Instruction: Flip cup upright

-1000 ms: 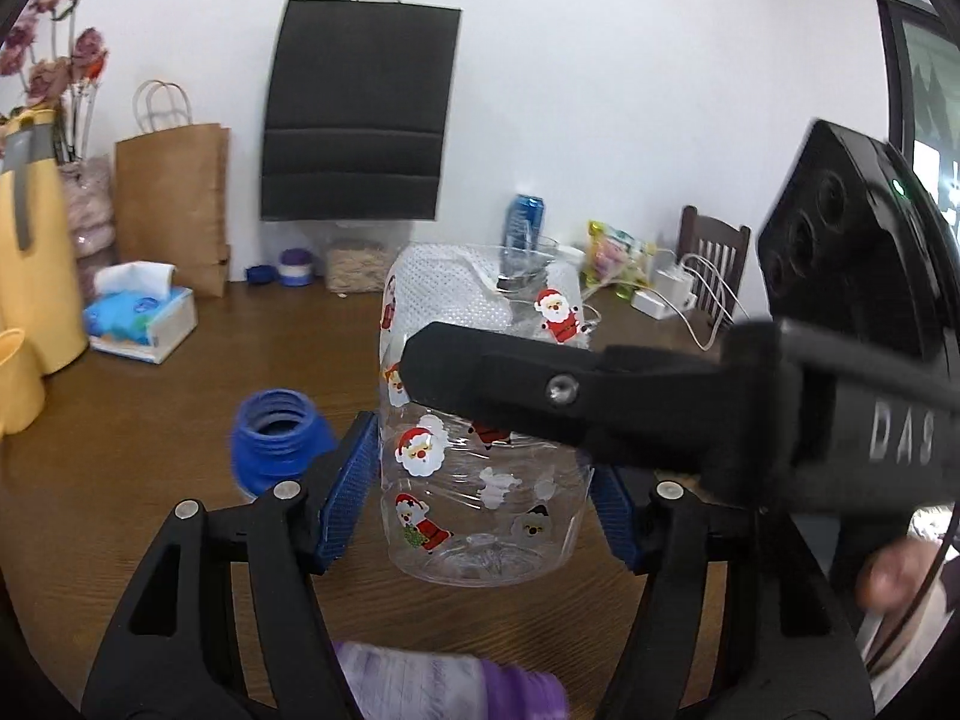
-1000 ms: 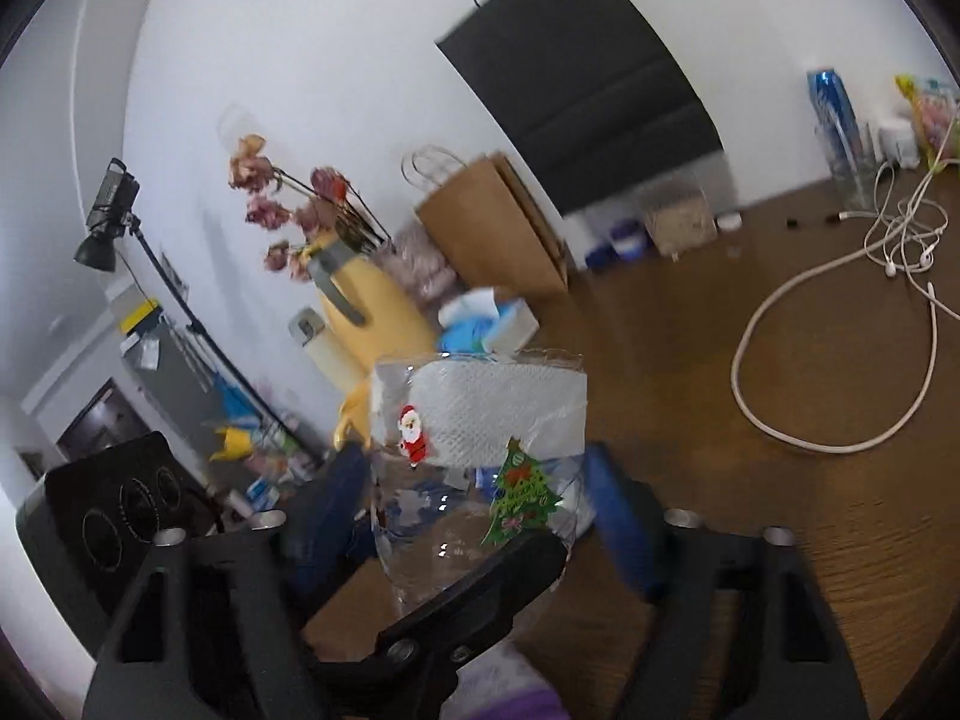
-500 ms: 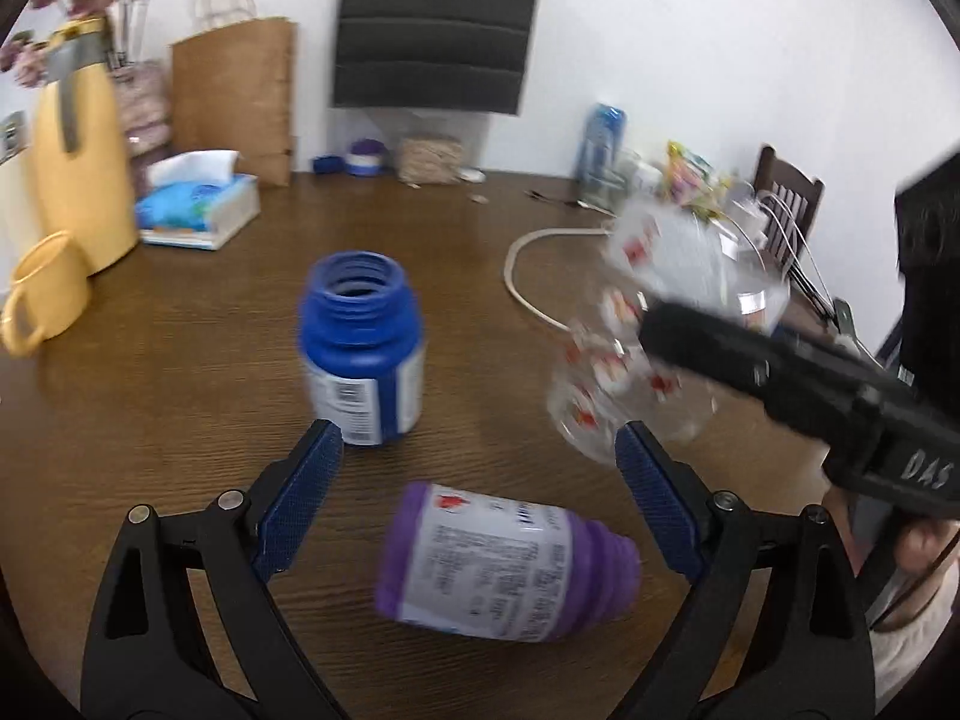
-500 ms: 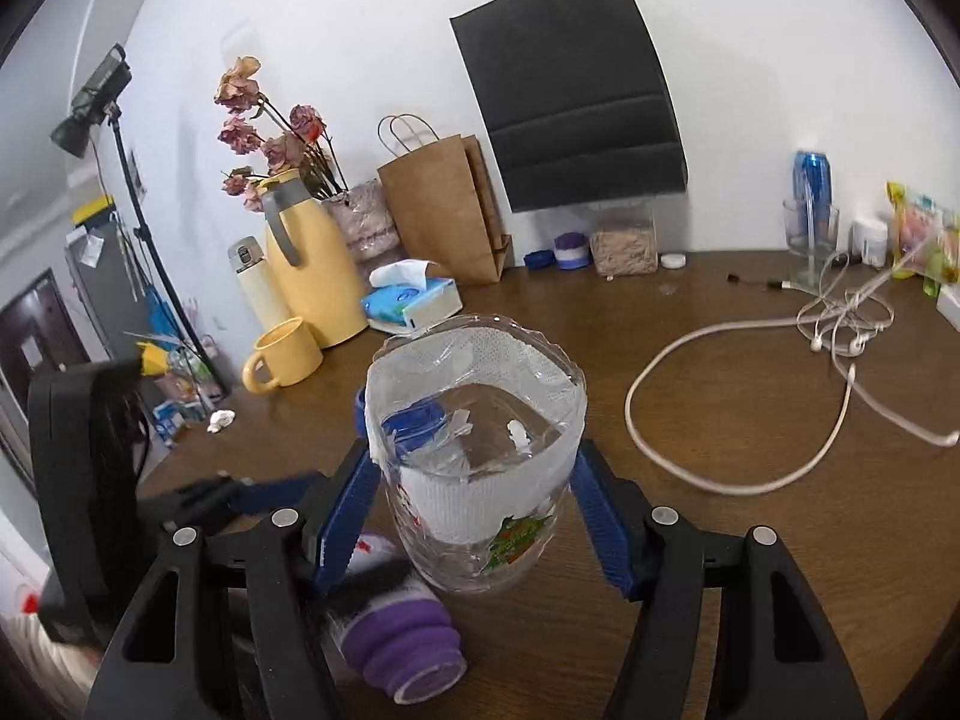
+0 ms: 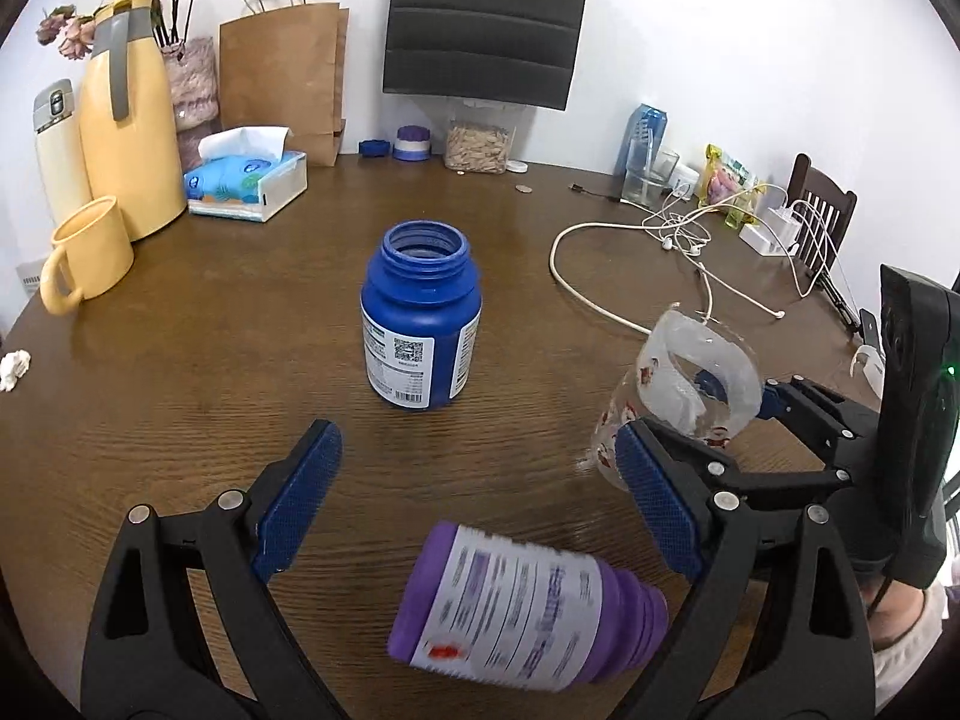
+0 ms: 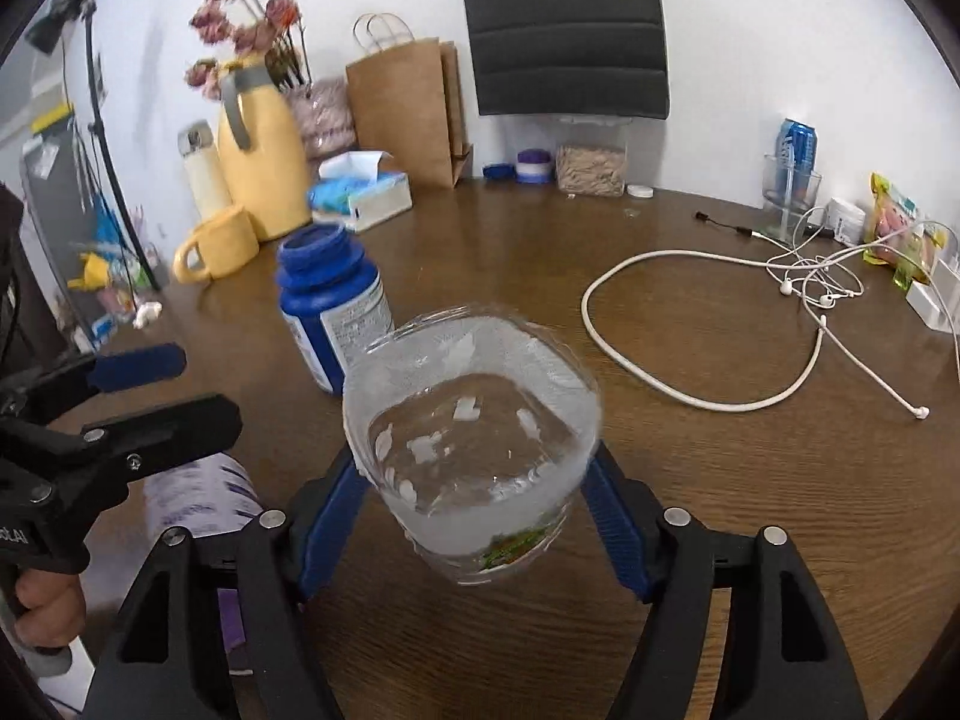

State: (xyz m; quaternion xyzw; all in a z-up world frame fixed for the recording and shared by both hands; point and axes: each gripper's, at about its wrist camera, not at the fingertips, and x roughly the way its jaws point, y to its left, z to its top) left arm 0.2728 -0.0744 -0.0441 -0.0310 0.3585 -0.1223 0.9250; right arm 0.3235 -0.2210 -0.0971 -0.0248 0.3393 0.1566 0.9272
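Note:
The cup [image 6: 474, 438] is clear plastic with Santa and tree stickers and a frosted band at its rim. My right gripper [image 6: 474, 516] is shut on it, blue pads on both sides, mouth facing up and slightly tilted, just above or at the table. In the left wrist view the cup [image 5: 684, 384] is at the right, held by the right gripper [image 5: 738, 414]. My left gripper [image 5: 474, 504] is open and empty, well left of the cup. It also shows in the right wrist view [image 6: 138, 384].
An open blue bottle [image 5: 420, 324] stands mid-table. A purple bottle [image 5: 528, 606] lies on its side near my left gripper. A white cable [image 5: 606, 294], yellow mug [image 5: 84, 252], yellow jug [image 5: 129, 114], tissue box [image 5: 246, 180] and paper bags [image 5: 282, 72] sit farther back.
My left gripper has let go of the cup and pulled back to the left. My right gripper has turned the cup mouth-up and lowered it toward the table.

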